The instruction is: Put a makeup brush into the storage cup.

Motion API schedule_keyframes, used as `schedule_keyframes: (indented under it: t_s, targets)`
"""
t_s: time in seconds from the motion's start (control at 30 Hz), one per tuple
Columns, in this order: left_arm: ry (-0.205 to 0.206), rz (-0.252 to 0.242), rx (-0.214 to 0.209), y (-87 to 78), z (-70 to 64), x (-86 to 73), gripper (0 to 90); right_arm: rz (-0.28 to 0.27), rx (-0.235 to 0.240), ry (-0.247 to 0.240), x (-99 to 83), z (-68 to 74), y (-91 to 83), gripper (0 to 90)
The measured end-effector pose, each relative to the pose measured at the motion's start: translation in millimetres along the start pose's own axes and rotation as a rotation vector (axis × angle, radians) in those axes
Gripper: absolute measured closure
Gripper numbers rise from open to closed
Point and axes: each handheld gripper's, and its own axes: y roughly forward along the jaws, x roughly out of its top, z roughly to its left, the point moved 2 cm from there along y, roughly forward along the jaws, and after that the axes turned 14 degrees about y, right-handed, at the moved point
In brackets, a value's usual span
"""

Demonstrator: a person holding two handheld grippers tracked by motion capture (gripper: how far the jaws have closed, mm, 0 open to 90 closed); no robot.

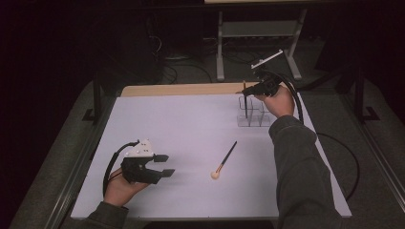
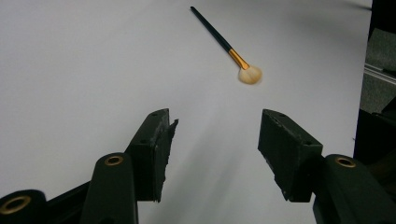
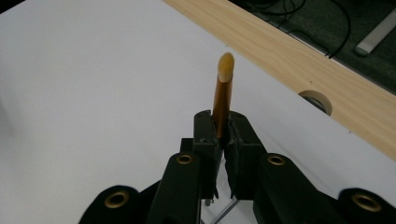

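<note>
A slim makeup brush (image 3: 222, 95) with a gold-coloured ferrule and a small pale tip stood upright, clamped between the jaws of the right tool (image 1: 251, 88) above a clear compartmented holder (image 1: 253, 113) near the far edge of the white desk (image 1: 181, 124). In the high view its dark handle reached down into the holder's left compartment. A second brush (image 1: 224, 160), dark-handled with a gold ferrule and a fluffy cream head, lay flat and slantwise near the middle of the desk, head towards the person.

White tabletop (image 1: 181, 129) with a bare wooden strip (image 1: 181, 89) along its far edge; a round hole (image 3: 316, 101) is cut in the strip. Beyond, a grey metal stand (image 1: 258, 33) and dark cables (image 1: 186, 69) on the carpeted floor (image 1: 382, 143).
</note>
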Motion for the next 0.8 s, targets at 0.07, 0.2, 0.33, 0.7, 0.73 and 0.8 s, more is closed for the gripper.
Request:
schedule_keyframes:
  t_s: [0.07,0.2,0.33,0.7,0.73,0.8]
  targets:
    - [0.001,0.0,0.001,0.0,0.1,0.2,43.1,0.001,0.002,-0.005,-1.2,-1.4,0.2,82.4]
    - [0.001,0.002,0.002,0.0,0.3,0.1,43.2,0.007,0.002,0.008,-3.8,-2.7,1.9,82.4]
    - [0.01,0.009,0.002,0.3,0.6,0.1,43.2,0.005,0.001,0.015,-6.9,-4.5,4.6,82.4]
    - [-0.003,0.0,-0.001,0.9,1.0,-0.2,43.2,0.009,0.002,0.011,-11.6,-6.7,7.9,82.2]
    - [-0.002,0.001,-0.001,0.8,1.1,-0.2,43.2,0.01,0.002,0.012,-11.9,-6.5,7.9,82.1]
    - [0.003,0.004,-0.002,0.3,1.5,-0.2,43.2,0.016,0.0,0.014,-12.5,-6.1,8.3,82.1]
